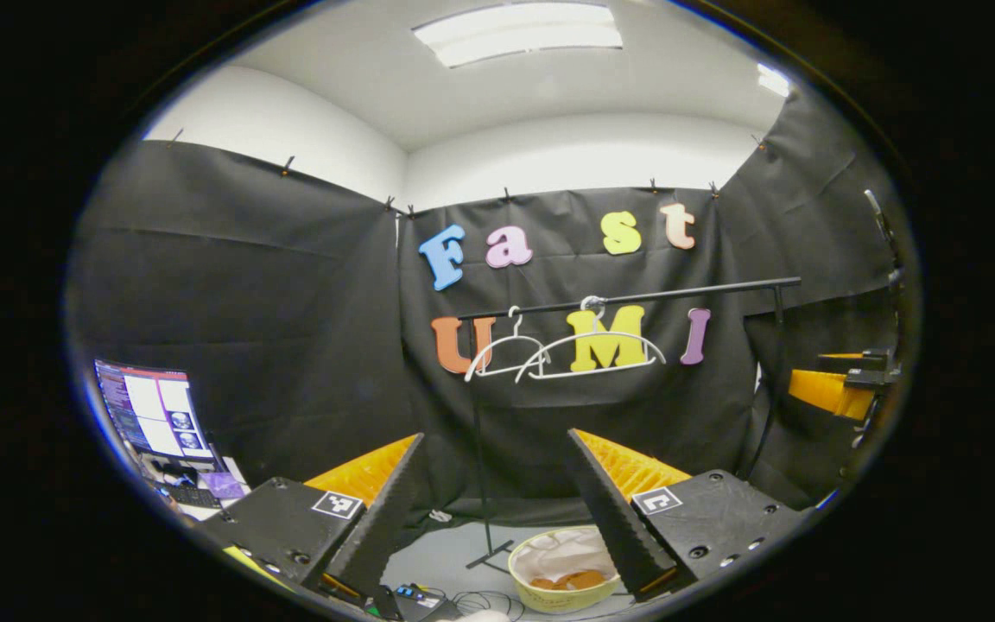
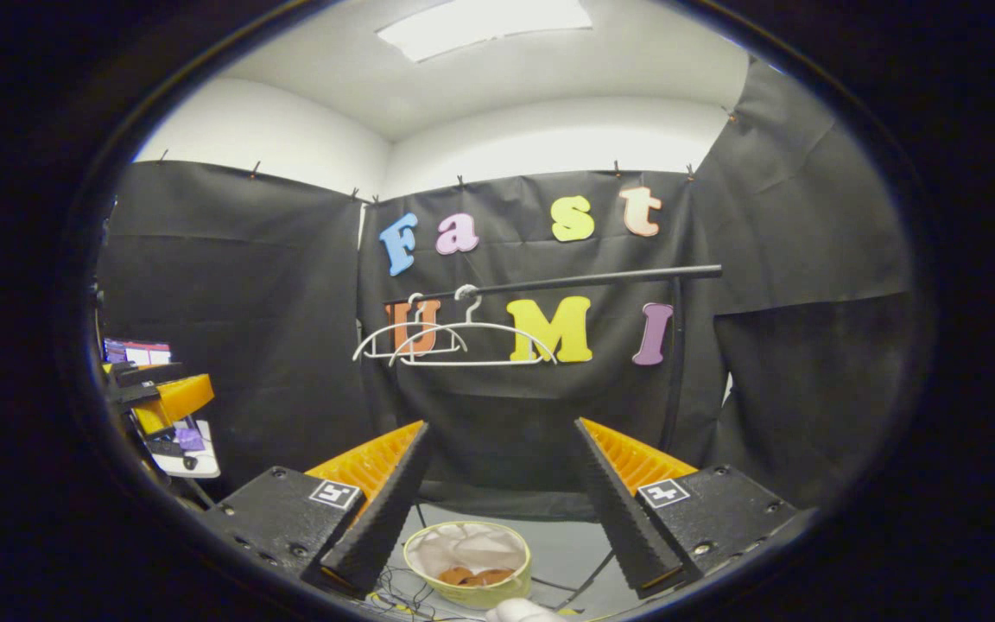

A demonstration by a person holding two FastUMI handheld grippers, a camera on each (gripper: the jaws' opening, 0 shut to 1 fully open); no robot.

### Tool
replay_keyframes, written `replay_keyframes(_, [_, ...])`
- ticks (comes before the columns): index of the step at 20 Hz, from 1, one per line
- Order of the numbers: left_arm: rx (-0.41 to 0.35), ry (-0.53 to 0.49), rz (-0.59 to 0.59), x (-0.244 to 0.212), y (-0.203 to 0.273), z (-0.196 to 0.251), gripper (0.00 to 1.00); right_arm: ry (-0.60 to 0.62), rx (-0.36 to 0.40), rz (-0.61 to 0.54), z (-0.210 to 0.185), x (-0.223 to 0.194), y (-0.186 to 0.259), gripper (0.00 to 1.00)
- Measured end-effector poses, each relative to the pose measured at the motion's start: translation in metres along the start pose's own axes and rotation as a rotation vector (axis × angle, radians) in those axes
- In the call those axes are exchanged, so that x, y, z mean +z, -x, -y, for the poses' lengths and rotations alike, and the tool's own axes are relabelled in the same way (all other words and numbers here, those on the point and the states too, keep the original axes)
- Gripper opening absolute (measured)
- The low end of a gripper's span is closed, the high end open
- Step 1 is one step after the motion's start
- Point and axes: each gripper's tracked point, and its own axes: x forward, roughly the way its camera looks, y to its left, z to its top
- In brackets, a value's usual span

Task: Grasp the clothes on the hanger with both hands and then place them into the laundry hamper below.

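Both hangers on the rail (image 1: 636,295) hang bare; the clothes (image 1: 562,557) lie bunched in the laundry hamper (image 1: 522,580) on the floor, pale fabric over something brown.

The hamper sits low and ahead of both tools, between the fingers in each view. From the left gripper (image 1: 502,510) it lies slightly toward the right finger; from the right gripper (image 2: 497,501) it is nearly centred, seemingly the nearer of the two. The rail's long axis runs across both views, above the jaws.

Both pairs of jaws stand wide, holding nothing.

Count: two white hangers (image 1: 588,354), overlapping near the rail's left end; one rail; one hamper; two grippers. A monitor (image 1: 152,406) sits at far left.

Judgement: nothing remains to grasp on the hangers; task looks complete.
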Motion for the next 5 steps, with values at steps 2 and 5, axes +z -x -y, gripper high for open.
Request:
replay_keyframes(2, [-0.005,-0.001,-0.001,-0.002,0.005,-0.006,0.98,-0.002,0.011,-0.004,-0.013,0.000,0.006,1.00])
replay_keyframes(5, [-0.007,0.000,0.001,-0.005,0.012,-0.011,0.99,-0.005,0.026,-0.012,-0.028,0.000,0.013,1.00])
